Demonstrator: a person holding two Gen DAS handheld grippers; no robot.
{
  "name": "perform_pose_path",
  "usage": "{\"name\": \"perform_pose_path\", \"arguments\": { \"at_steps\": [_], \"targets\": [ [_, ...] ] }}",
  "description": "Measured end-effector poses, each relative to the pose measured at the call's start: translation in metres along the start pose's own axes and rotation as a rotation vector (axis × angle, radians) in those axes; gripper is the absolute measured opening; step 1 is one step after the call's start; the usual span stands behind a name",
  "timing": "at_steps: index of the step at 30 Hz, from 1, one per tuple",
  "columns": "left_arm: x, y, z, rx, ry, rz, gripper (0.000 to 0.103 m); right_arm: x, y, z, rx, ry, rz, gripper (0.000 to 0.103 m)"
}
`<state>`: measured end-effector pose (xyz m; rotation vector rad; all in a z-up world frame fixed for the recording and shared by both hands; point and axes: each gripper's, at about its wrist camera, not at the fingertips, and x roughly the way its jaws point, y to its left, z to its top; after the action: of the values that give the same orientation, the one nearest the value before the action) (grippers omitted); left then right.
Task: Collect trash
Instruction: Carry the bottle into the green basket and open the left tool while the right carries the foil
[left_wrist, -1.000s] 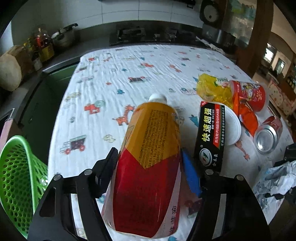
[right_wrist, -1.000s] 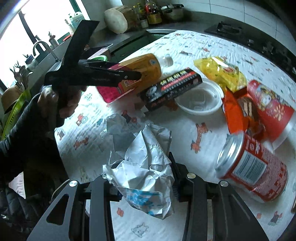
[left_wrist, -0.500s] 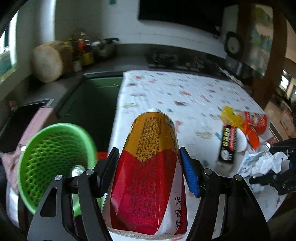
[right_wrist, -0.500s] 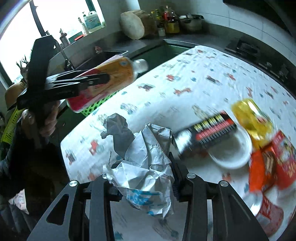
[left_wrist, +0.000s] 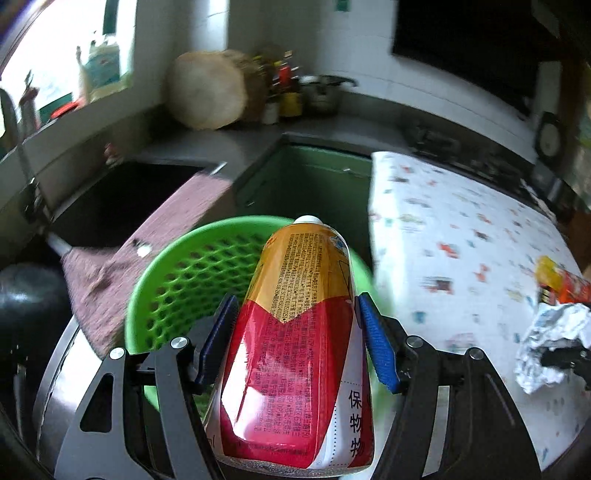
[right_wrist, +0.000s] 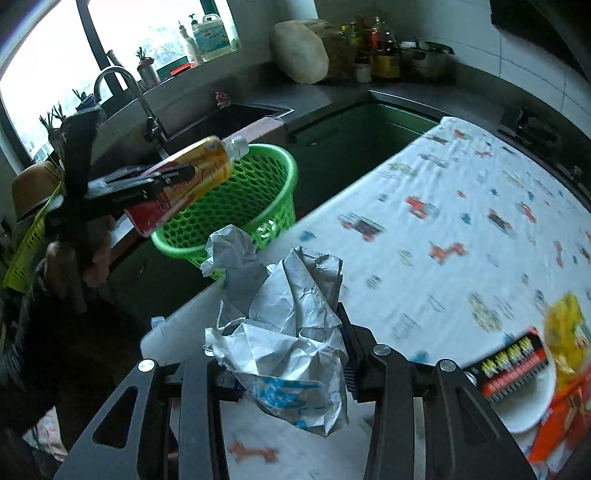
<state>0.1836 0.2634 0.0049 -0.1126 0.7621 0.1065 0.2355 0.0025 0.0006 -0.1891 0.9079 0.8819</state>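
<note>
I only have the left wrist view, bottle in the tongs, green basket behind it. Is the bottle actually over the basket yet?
Observer: From the right wrist view, the bottle hangs over the near rim of the green basket, cap end pointing across its opening.
Operator: Is anything in the basket already?
Observer: Something pale shows through the mesh low down; too blurred to name.
Operator: What is the other hand carrying?
Observer: The right tongs are shut on crumpled paper, above the table edge, short of the basket.
</note>
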Motion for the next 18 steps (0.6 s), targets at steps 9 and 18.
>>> {"name": "perform_pose_path", "arguments": {
  "at_steps": [9,18],
  "targets": [
    [0.035,0.05,-0.011,-0.132,0.082,0.032,0.067,0.038,0.03,0.032,-0.007,0.015,0.035,0.038],
    [0.023,0.058,-0.019,-0.151,0.046,0.028,0.078,0.071,0.047,0.05,0.011,0.01,0.08,0.038]
  ]
}}
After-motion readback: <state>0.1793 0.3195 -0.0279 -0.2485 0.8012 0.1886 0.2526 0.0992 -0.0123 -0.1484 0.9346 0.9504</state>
